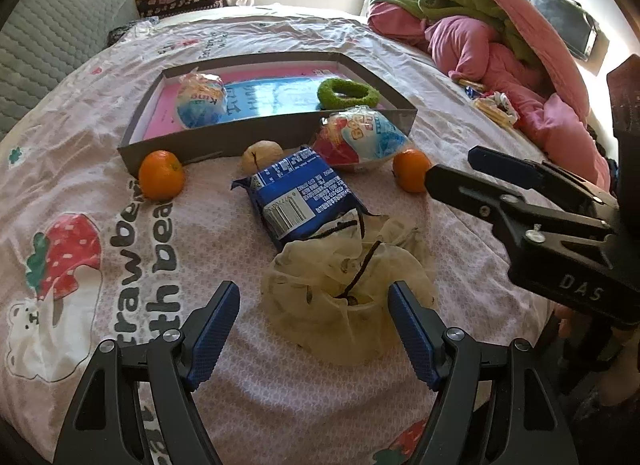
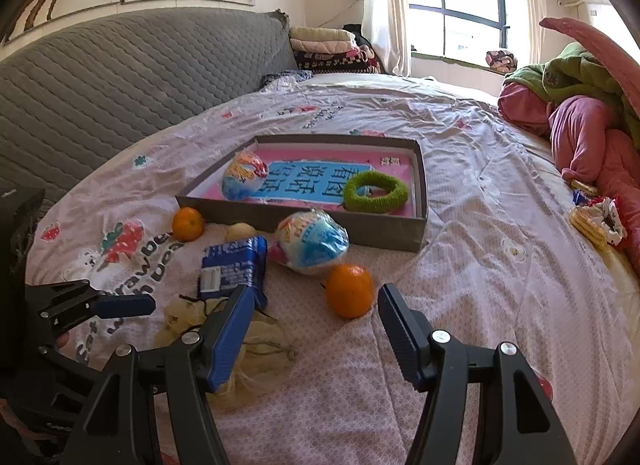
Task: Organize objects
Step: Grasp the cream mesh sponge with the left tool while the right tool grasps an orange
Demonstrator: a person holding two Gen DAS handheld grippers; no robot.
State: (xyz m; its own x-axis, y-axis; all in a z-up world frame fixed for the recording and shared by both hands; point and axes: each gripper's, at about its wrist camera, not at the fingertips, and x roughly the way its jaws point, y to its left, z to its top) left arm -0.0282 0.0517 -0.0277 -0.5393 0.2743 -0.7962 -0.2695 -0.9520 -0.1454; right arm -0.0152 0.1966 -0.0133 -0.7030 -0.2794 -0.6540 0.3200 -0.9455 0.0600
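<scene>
A shallow grey box (image 1: pixel 224 145) (image 2: pixel 304 221) lies on the bed, holding a wrapped ball (image 1: pixel 200 101) (image 2: pixel 242 181) and a green ring (image 1: pixel 348 93) (image 2: pixel 376 191). In front of it lie two oranges (image 1: pixel 161 175) (image 1: pixel 411 170) (image 2: pixel 188 224) (image 2: pixel 350 291), a beige ball (image 1: pixel 262 154), a second wrapped ball (image 1: pixel 360 143) (image 2: pixel 312 241), a blue packet (image 1: pixel 296 195) (image 2: pixel 234 265) and a cream mesh pouch (image 1: pixel 344 297) (image 2: pixel 248 361). My left gripper (image 1: pixel 314 329) is open, straddling the pouch. My right gripper (image 2: pixel 316 341) is open just before the right orange.
The bed sheet (image 1: pixel 80 273) carries strawberry bear print. A pile of pink and green bedding (image 1: pixel 500 49) (image 2: pixel 592 117) lies at the right, with snack packets (image 1: pixel 496 105) (image 2: pixel 596 221) beside it. A grey quilted headboard (image 2: pixel 120 77) stands at the left.
</scene>
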